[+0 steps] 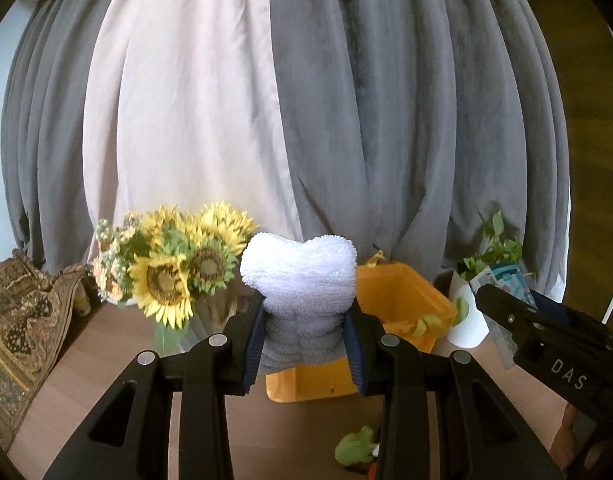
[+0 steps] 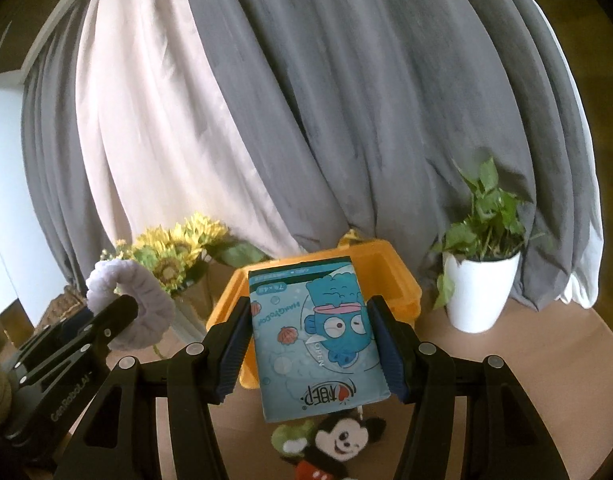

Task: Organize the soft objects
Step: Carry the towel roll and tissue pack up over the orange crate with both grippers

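Grey and pale pink curtains close off the back of a brown tabletop (image 2: 506,360), where an open yellow plastic bin (image 2: 402,280) is set between a vase of artificial sunflowers (image 1: 166,276) and a leafy green plant in a white pot (image 2: 480,292). A folded white terry towel (image 1: 302,280) is pinched by the left gripper (image 1: 304,350), its jaws closed part-way against the cloth. A soft blue cartoon-printed tissue pack (image 2: 318,336) is clamped likewise by the right gripper (image 2: 312,352). Both are carried above the bin's near rim, so depositing appears to be in hand. Lowering one item at a time is called for, since the grippers are close together. A Mickey Mouse plush toy (image 2: 338,440) is left on the table below.
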